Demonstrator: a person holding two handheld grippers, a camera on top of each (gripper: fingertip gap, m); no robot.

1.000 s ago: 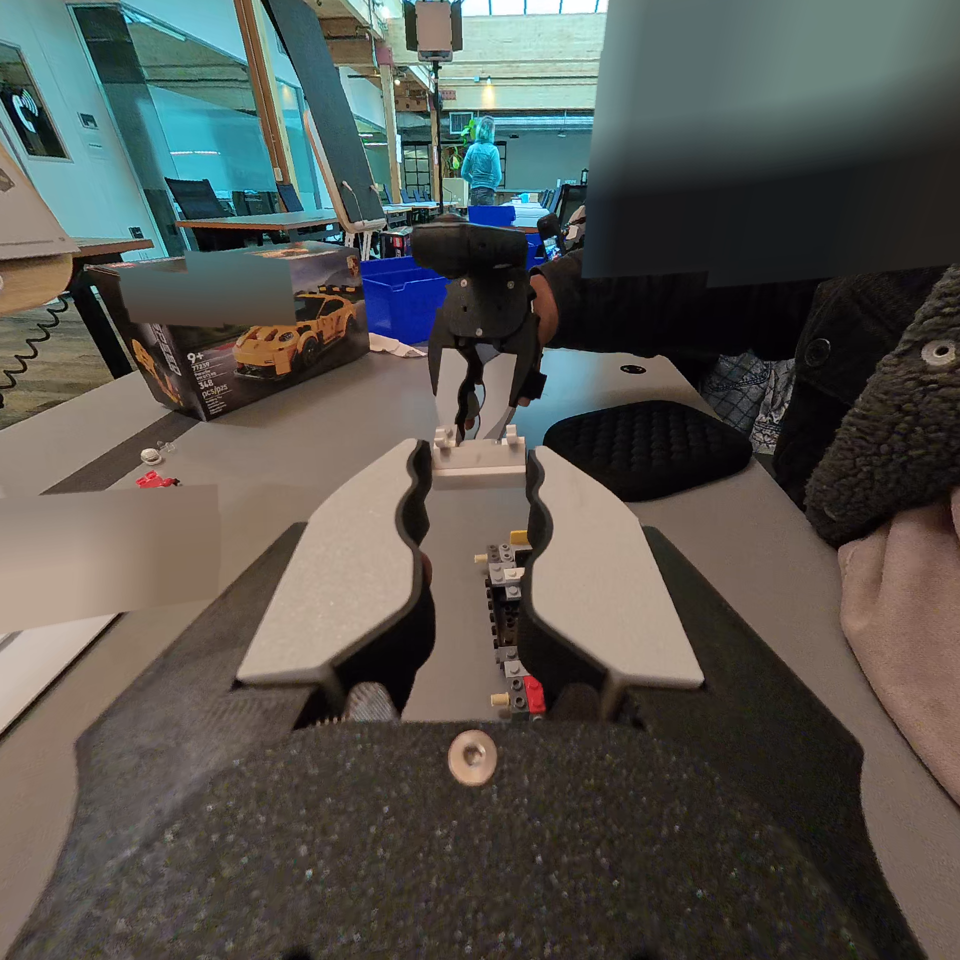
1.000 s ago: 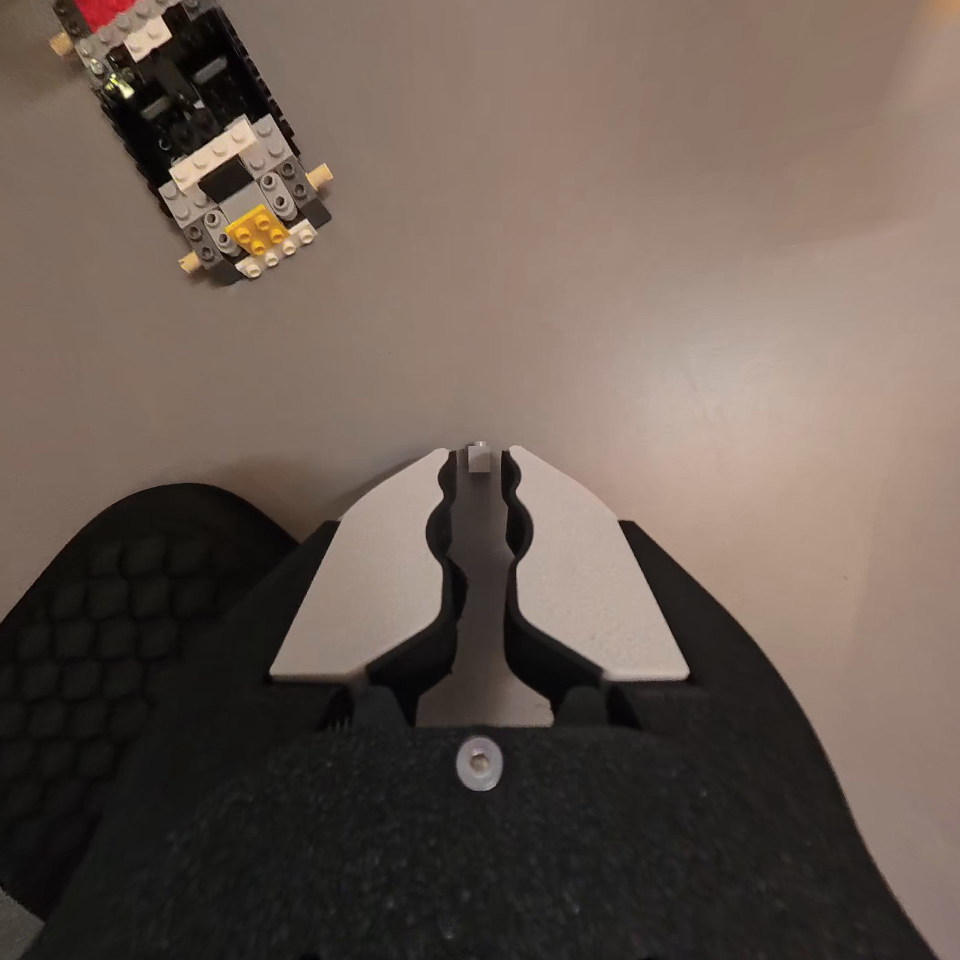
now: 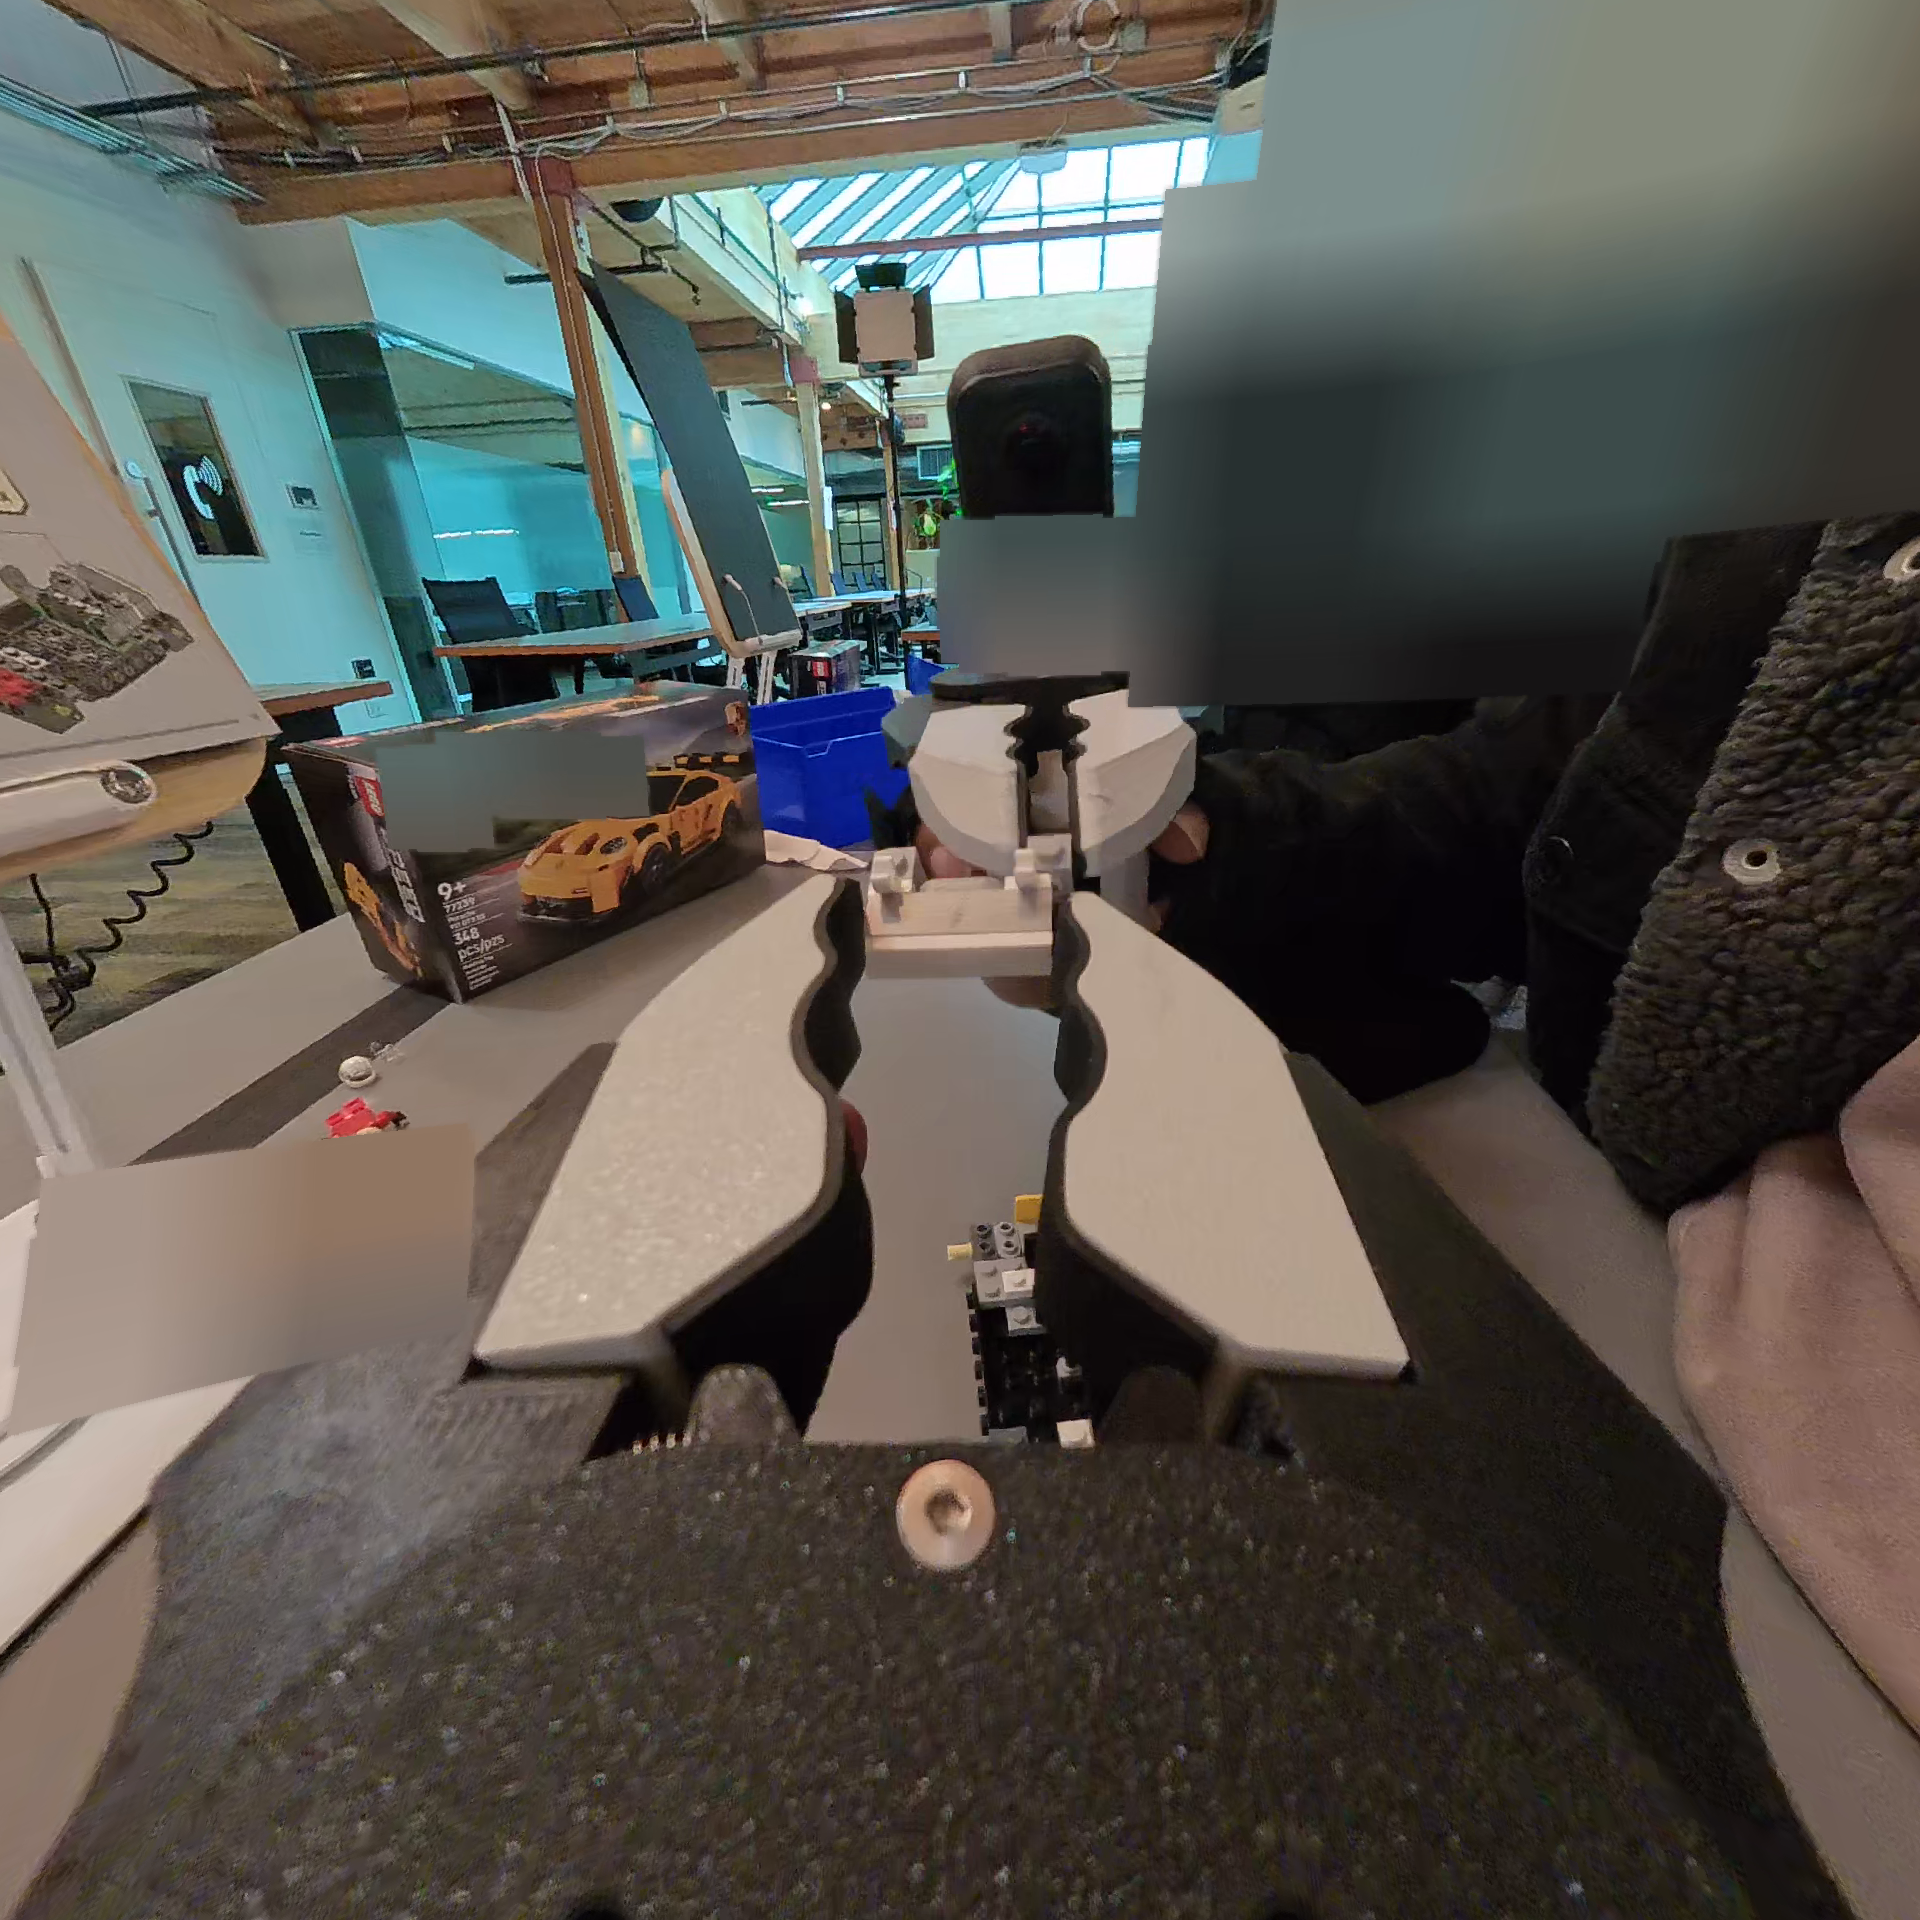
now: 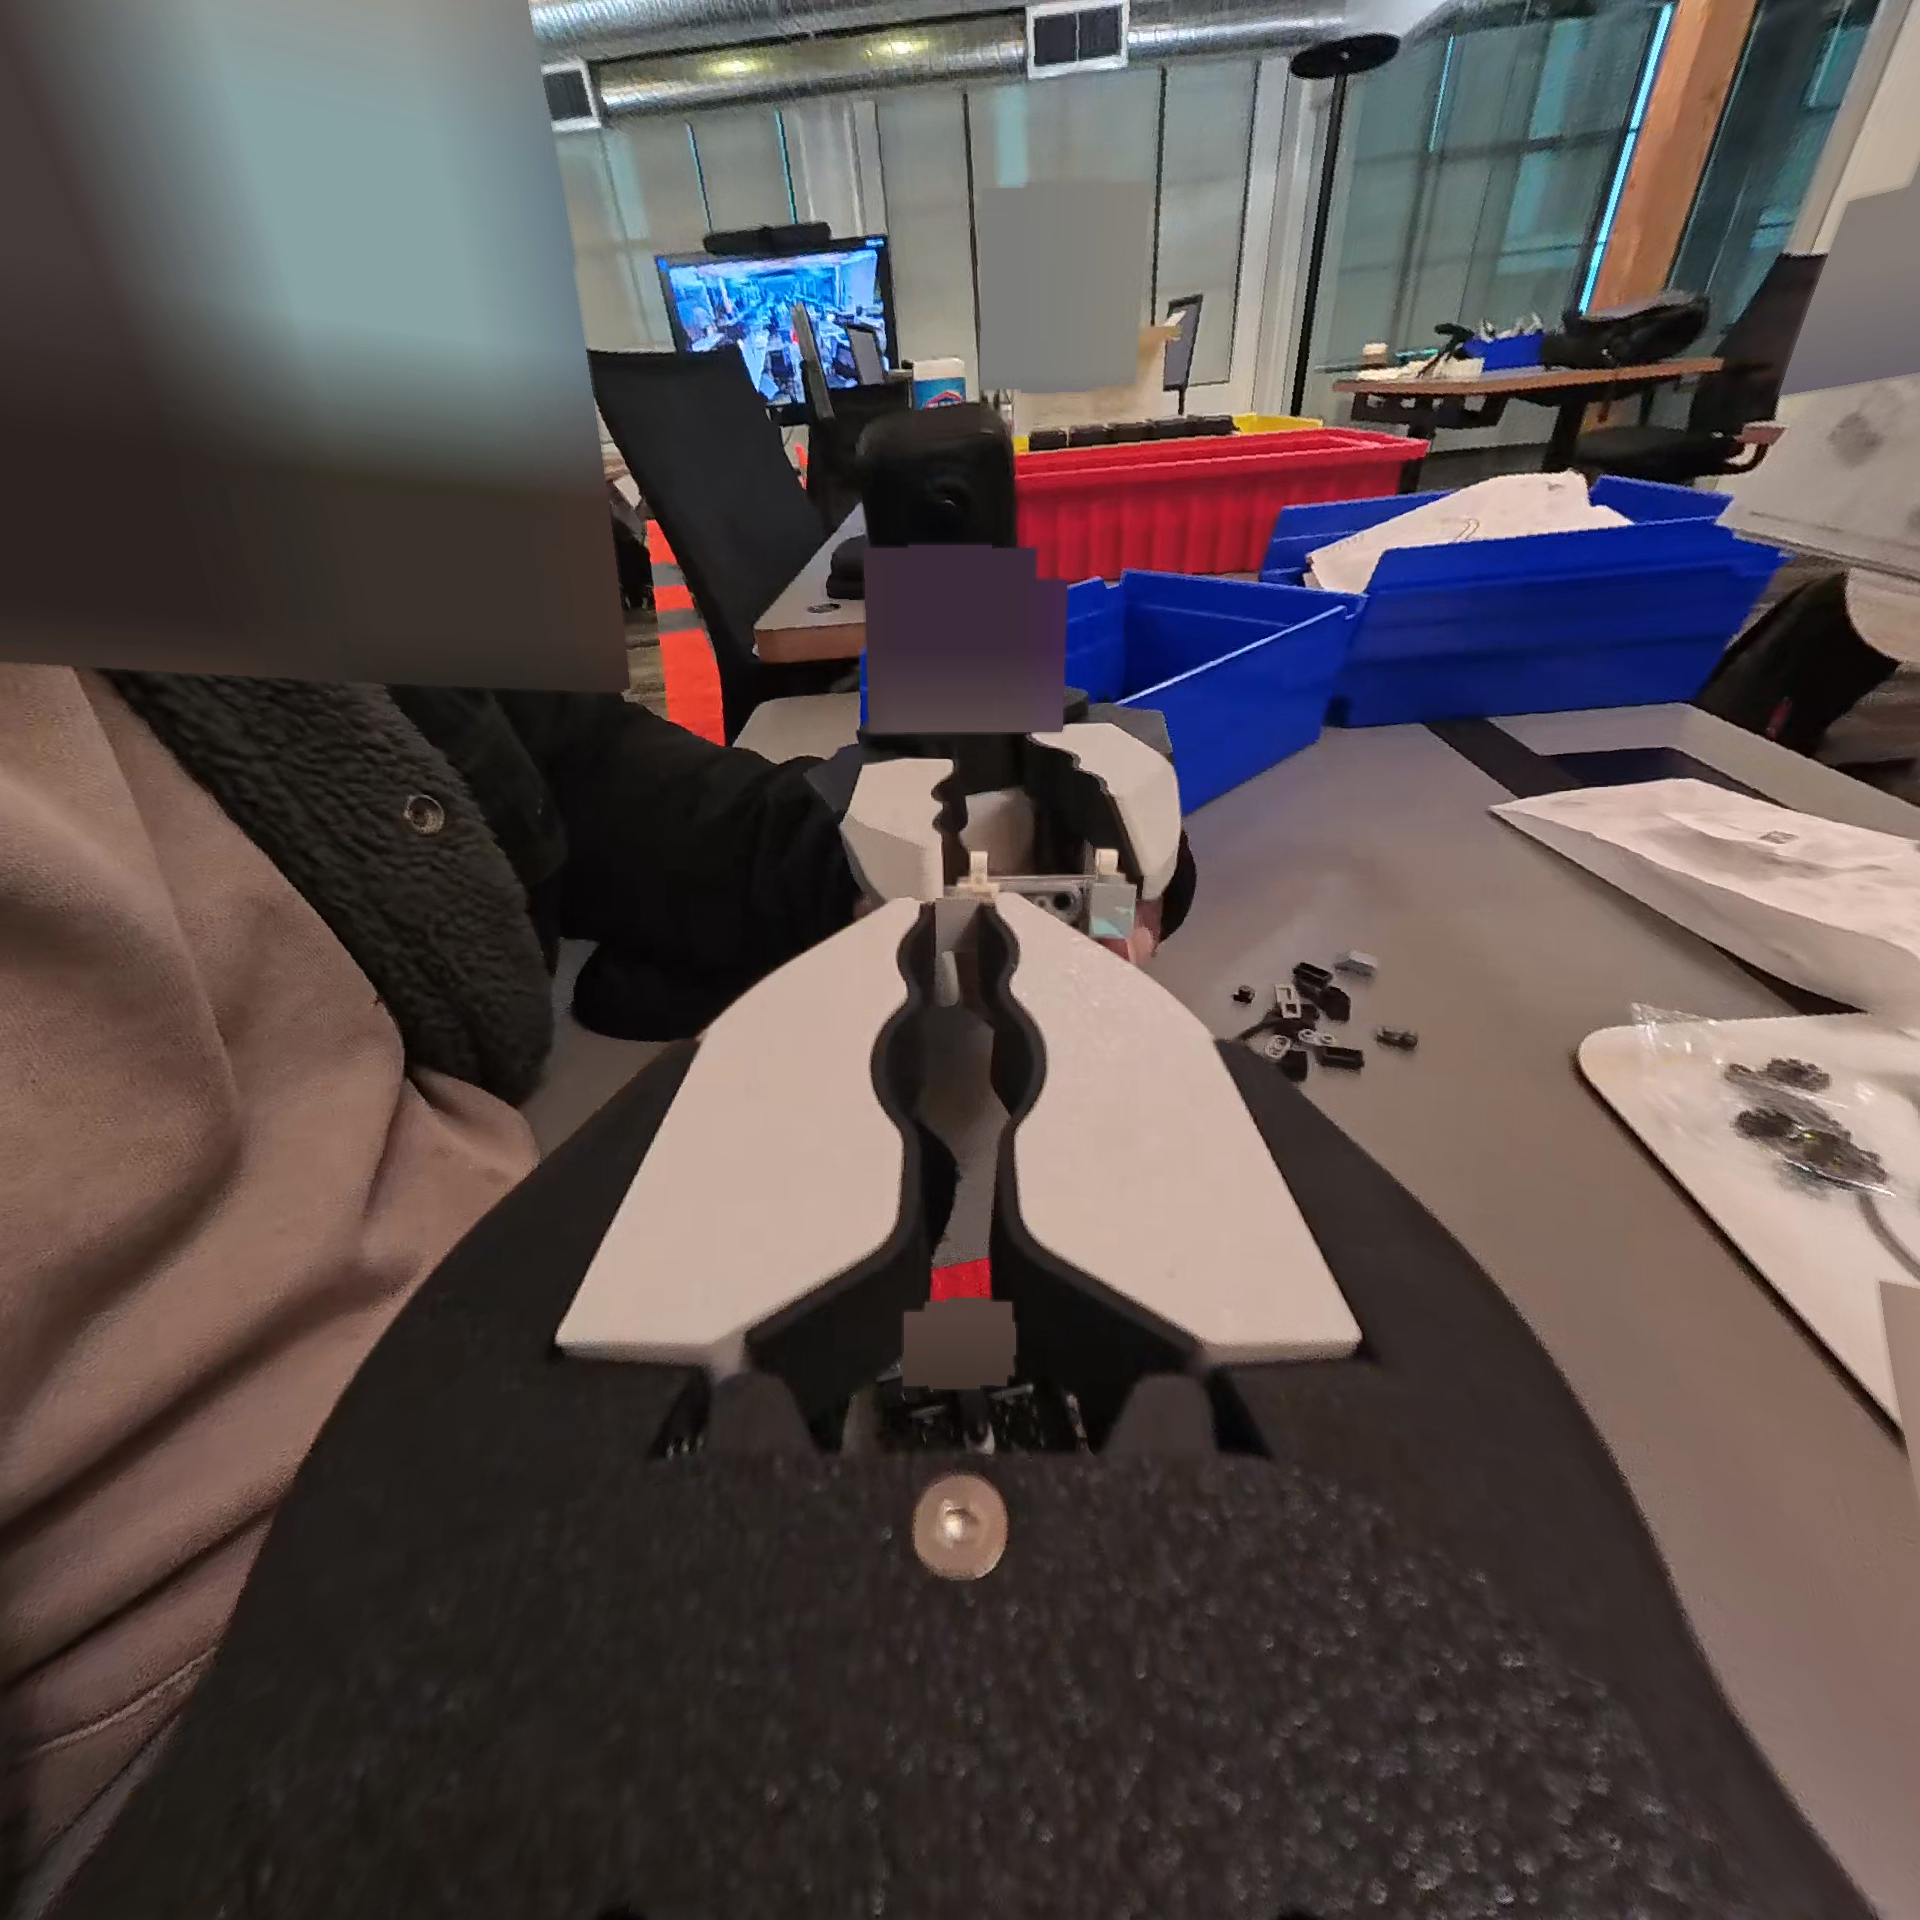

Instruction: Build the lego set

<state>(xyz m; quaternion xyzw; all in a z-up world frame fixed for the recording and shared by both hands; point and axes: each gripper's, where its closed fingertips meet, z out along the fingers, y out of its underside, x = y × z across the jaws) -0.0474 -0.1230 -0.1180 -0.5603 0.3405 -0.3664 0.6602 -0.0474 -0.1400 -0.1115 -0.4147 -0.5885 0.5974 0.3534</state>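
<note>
White plate piece (image 3: 958, 928); yellow car on the box (image 3: 540, 842) at ten o'clock — blue bins (image 4: 1455, 613), red bin (image 4: 1216, 488).

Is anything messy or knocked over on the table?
A little. Small black pieces lie scattered loose on the grey table, outside any bin. A red piece and a tiny clear round one sit apart near the set's box. Nothing looks broken or tipped over.

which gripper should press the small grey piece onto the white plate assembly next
Probably the right gripper: it pinches the small grey piece at its fingertips, right against the white plate assembly. The left gripper is clamped on that assembly's ends, so it should just brace.
</note>
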